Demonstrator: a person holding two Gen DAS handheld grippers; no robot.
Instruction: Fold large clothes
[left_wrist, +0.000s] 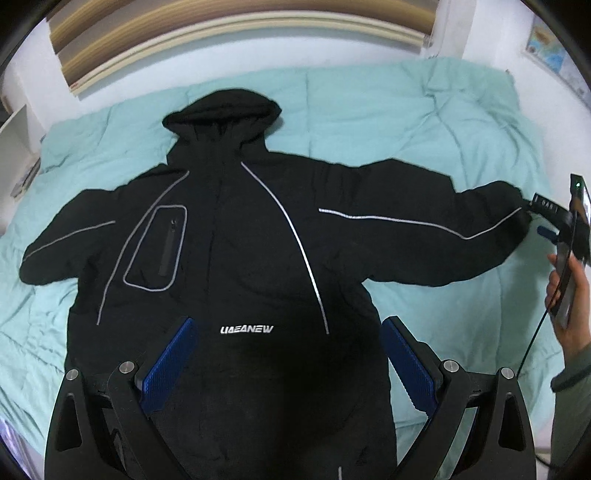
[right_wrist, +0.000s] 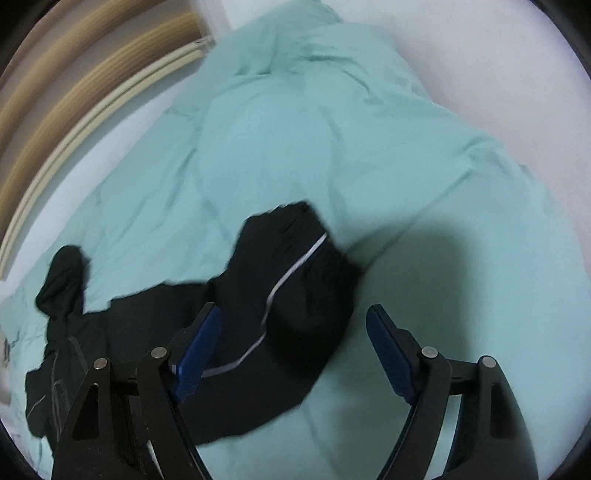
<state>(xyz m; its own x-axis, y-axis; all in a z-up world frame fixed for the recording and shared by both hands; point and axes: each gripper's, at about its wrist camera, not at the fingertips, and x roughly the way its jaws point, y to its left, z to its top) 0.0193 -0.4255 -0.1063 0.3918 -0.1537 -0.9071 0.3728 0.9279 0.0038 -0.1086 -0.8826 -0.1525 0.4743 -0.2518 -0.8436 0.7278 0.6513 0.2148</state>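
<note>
Right hand-held gripper (right_wrist: 295, 350): jaws apart, nothing clamped, poised over the cuff end of the jacket's sleeve (right_wrist: 295, 280).
Left hand-held gripper (left_wrist: 288, 365): jaws apart, empty, above the lower front of the jacket (left_wrist: 236, 258).
Jacket: black, hooded, spread face-up on a bed's green quilt (left_wrist: 388, 110), both sleeves out.
Step, judged: take the sleeve near the cuff, pinch both layers, carry it flat across the chest.
Left view only: whole jacket, pocket, lettering, the person's hand (left_wrist: 569, 295).
Right view only: cuff close up, blurred.
</note>
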